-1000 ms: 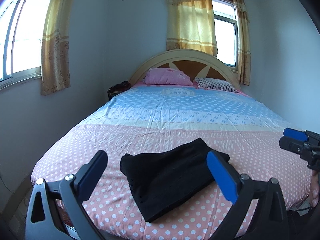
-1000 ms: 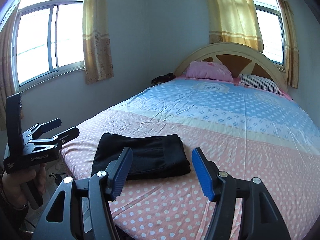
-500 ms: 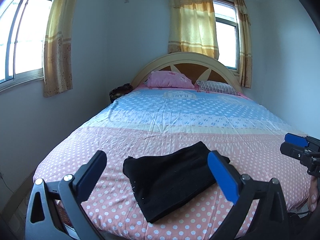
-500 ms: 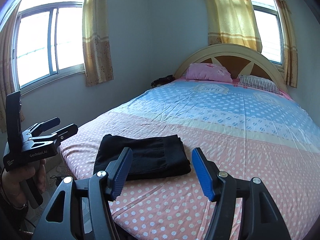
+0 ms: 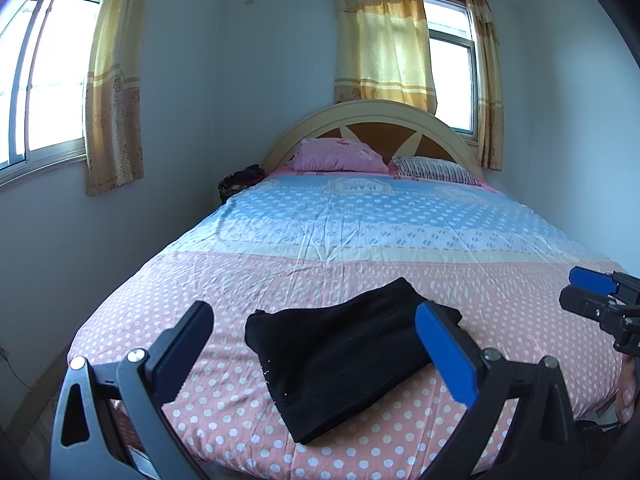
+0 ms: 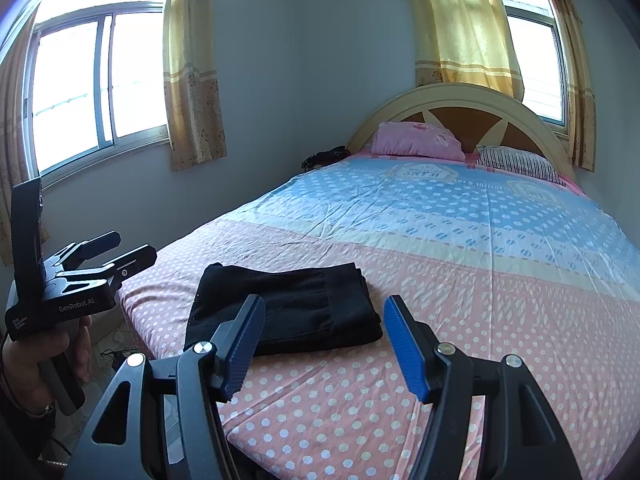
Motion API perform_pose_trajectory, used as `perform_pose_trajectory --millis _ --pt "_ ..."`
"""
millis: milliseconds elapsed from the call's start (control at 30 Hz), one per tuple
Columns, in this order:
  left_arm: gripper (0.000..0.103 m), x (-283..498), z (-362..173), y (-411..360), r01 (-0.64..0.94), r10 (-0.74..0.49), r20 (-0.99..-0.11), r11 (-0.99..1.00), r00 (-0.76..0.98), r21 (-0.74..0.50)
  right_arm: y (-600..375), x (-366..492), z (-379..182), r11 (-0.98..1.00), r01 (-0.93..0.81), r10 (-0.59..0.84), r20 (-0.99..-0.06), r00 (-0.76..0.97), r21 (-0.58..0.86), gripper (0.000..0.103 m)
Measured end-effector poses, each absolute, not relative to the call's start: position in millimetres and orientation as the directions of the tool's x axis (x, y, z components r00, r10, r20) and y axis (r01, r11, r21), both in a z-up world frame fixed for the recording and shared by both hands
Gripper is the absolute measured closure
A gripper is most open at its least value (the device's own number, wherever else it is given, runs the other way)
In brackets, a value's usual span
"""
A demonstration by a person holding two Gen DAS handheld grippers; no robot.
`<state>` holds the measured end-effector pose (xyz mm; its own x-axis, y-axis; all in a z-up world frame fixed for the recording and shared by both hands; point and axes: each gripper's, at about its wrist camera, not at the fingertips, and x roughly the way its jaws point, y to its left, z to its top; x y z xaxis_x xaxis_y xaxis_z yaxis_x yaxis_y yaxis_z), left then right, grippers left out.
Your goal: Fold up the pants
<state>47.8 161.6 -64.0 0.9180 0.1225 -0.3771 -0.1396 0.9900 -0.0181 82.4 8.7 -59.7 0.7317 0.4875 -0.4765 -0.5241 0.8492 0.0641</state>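
Resting on the pink polka-dot end of the bed [image 5: 500,312], the black pants [image 5: 340,356] lie folded into a compact stack near the foot edge. Left hand-held gripper [image 5: 316,344]: jaws spread wide, empty, raised clear of the bed and touching nothing; in its own view the pants appear between the two fingers but lie beyond them. Right hand-held gripper [image 6: 324,344]: jaws likewise released and empty, held above the foot of the bed with the pants just beyond its left finger. In the right wrist view, a hand [image 6: 44,356] grips the handle of the left hand-held gripper, off the bed's left corner. A pink pillow [image 5: 336,156] and a striped pillow [image 5: 436,168] lie against the headboard [image 5: 372,114].
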Motion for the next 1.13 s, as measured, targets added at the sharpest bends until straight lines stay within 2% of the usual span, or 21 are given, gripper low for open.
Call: perform_pose_trajectory --millis 433,867,1133 --pt "0.000 46.6 -57.3 153.3 -0.153 0.146 -0.362 0.988 0.921 0.009 4.9 78.4 -58.4 0.852 -0.520 0.486 -0.457 0.745 0.059 0.040" --pt "0.000 50.7 -64.4 154.0 -0.195 0.194 -0.383 0.980 0.903 0.036 5.6 79.0 -62.9 0.852 -0.520 0.483 -0.468 0.740 0.058 0.040" --pt "0.000 49.0 -66.9 152.9 -0.179 0.179 -0.377 0.983 0.909 0.037 6.3 79.8 -68.1 0.850 -0.524 0.481 -0.481 0.733 0.053 0.040"
